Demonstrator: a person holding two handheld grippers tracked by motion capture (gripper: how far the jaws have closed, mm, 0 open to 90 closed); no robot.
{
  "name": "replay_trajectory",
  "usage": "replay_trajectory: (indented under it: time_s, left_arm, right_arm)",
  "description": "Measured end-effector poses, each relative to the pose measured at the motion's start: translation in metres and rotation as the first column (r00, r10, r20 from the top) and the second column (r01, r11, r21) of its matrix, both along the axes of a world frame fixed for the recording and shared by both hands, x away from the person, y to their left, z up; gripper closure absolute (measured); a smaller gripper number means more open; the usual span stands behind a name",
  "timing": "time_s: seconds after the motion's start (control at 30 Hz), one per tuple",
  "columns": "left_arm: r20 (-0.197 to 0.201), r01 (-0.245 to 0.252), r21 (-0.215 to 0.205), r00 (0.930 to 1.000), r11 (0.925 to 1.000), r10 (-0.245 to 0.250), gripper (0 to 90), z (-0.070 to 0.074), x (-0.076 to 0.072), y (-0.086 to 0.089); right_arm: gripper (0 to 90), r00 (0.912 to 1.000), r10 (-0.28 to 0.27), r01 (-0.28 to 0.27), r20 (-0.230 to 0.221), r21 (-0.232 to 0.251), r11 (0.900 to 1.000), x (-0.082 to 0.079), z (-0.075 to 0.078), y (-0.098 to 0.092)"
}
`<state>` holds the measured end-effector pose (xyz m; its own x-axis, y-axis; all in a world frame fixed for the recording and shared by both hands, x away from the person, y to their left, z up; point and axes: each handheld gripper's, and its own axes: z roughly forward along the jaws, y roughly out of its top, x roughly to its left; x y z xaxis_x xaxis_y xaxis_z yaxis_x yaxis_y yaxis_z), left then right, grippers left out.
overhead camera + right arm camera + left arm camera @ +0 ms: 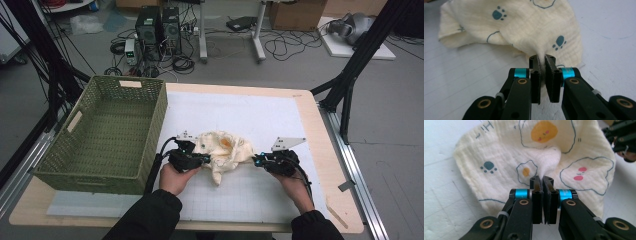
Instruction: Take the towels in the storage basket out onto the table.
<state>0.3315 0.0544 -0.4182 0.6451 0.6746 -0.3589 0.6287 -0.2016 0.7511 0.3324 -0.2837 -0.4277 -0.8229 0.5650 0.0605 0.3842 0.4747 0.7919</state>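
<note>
Left tongs point(541, 182) clamped on cloth point(506, 157) fold; right tongs point(542, 61) likewise pinching opposite edge (probably for spreading); green basket point(80, 120) waiting beside on desk point(310, 115).

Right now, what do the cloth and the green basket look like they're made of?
Cloth: soft, matte cream fabric, probably crinkled cotton gauze; it has a fine wrinkled weave, printed eggs and paw marks, and bunches where both grippers pinch it. Basket: olive-green woven wall with an open lattice, possibly plastic or paper cord; the look leaves that open.
</note>
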Motion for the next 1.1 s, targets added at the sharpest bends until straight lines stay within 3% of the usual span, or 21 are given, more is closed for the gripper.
replay_trajectory:
  time_s: [0.13, 0.3, 0.37, 0.43, 0.53, 0.6, 0.7, 0.8, 1.1]
  left_arm:
    - [0.021, -0.054, -0.042, 0.9983, 0.9977, 0.055, 86.5, 0.007, 0.003, 0.006]
    - [0.024, -0.136, -0.033, 0.9904, 0.9902, 0.136, 86.4, 0.003, 0.015, 0.006]
    - [0.013, -0.153, -0.006, 0.9881, 0.9882, 0.153, 86.4, -0.003, 0.020, 0.003]
    - [0.006, -0.167, 0.020, 0.9859, 0.9857, 0.167, 86.4, -0.009, 0.025, 0.001]
    - [-0.010, -0.189, 0.049, 0.9819, 0.9808, 0.189, 86.4, -0.017, 0.032, -0.001]
    - [-0.005, -0.191, 0.073, 0.9814, 0.9788, 0.192, 86.1, -0.020, 0.034, -0.002]
    - [0.025, -0.186, 0.073, 0.9825, 0.9799, 0.184, 83.7, -0.018, 0.032, -0.001]
    - [0.044, -0.179, 0.049, 0.9833, 0.9827, 0.177, 76.4, -0.012, 0.028, 0.002]
    - [0.077, -0.149, 0.008, 0.9860, 0.9888, 0.148, 68.0, 0.004, 0.018, 0.009]
  right_arm:
    - [84.1, 0.9999, 0.003, -0.003, 0.010, -0.008, 1.000, -0.003, 0.016, -0.009]
    - [84.0, 0.9983, -0.058, 0.058, -0.008, 0.009, 0.998, 0.005, 0.029, -0.029]
    - [83.8, 0.9957, -0.084, 0.085, -0.039, 0.017, 0.996, 0.012, 0.025, -0.034]
    - [83.2, 0.9921, -0.101, 0.100, -0.075, -0.014, 0.995, 0.020, 0.017, -0.034]
    - [81.0, 0.9890, -0.112, 0.108, -0.096, -0.051, 0.993, 0.027, 0.005, -0.031]
    - [79.7, 0.9854, -0.127, 0.121, -0.114, -0.057, 0.991, 0.031, -0.003, -0.030]
    - [76.2, 0.9841, -0.135, 0.130, -0.116, -0.049, 0.990, 0.032, -0.007, -0.032]
    - [72.5, 0.9862, -0.137, 0.135, -0.093, -0.035, 0.990, 0.027, -0.004, -0.035]
    - [64.3, 0.9867, -0.158, 0.159, -0.038, 0.030, 0.987, 0.004, 0.005, -0.045]
